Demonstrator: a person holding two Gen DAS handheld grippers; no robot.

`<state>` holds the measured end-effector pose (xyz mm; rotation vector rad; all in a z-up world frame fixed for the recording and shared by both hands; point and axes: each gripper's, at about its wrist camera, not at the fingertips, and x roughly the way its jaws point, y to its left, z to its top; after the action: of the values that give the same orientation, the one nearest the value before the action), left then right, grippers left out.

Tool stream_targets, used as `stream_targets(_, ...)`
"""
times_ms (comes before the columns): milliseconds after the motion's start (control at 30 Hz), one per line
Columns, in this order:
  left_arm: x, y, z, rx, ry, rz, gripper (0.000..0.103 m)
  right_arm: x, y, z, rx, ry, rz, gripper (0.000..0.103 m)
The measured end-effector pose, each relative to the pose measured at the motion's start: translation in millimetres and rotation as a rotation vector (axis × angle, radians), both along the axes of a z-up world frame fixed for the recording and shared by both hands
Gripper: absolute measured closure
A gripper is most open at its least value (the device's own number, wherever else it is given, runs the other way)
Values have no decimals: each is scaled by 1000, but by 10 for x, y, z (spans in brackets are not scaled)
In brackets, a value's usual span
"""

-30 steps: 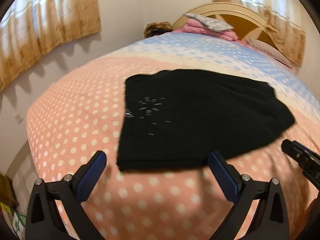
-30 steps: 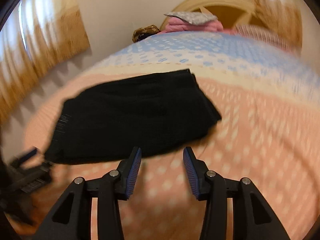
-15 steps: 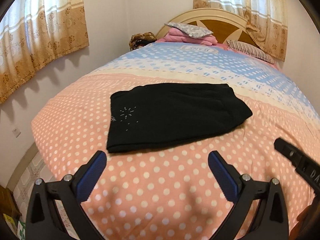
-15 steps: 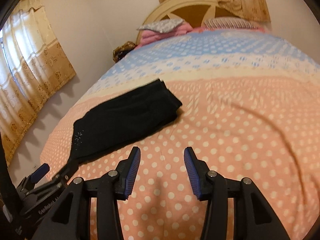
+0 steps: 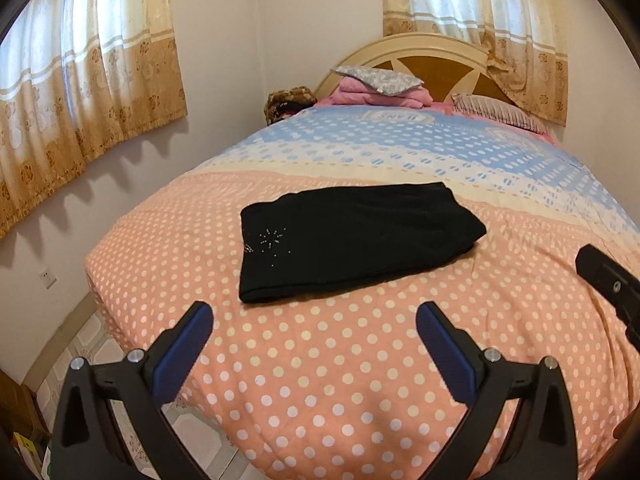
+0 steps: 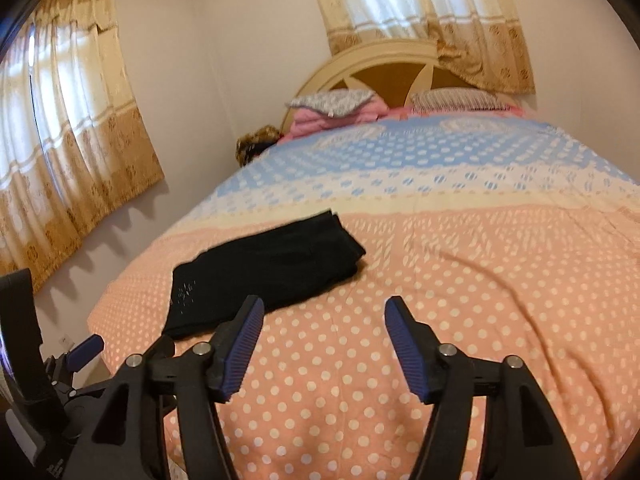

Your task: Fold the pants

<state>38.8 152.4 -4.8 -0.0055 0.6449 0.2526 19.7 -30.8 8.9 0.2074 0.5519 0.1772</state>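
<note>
A home bedroom: a bed with polka-dot cover fills the frame, arched headboard and curtained windows above.

Black pants with silver studs; bedspread peach with white dots, blue toward twelve o'clock.

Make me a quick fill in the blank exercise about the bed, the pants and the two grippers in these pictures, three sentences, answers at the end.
1. The folded pants are ____ in colour.
2. The pants lie on the ____ band of the polka-dot bedspread.
3. The left gripper and the right gripper are both ____ and hold nothing.

Answers: black; pink; open
</note>
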Motion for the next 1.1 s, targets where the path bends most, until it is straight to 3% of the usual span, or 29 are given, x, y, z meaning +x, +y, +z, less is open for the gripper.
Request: stream_targets(1100, -147, -197, 153, 53, -60, -18, 0, -252, -152, 120, 19, -45, -39, 38)
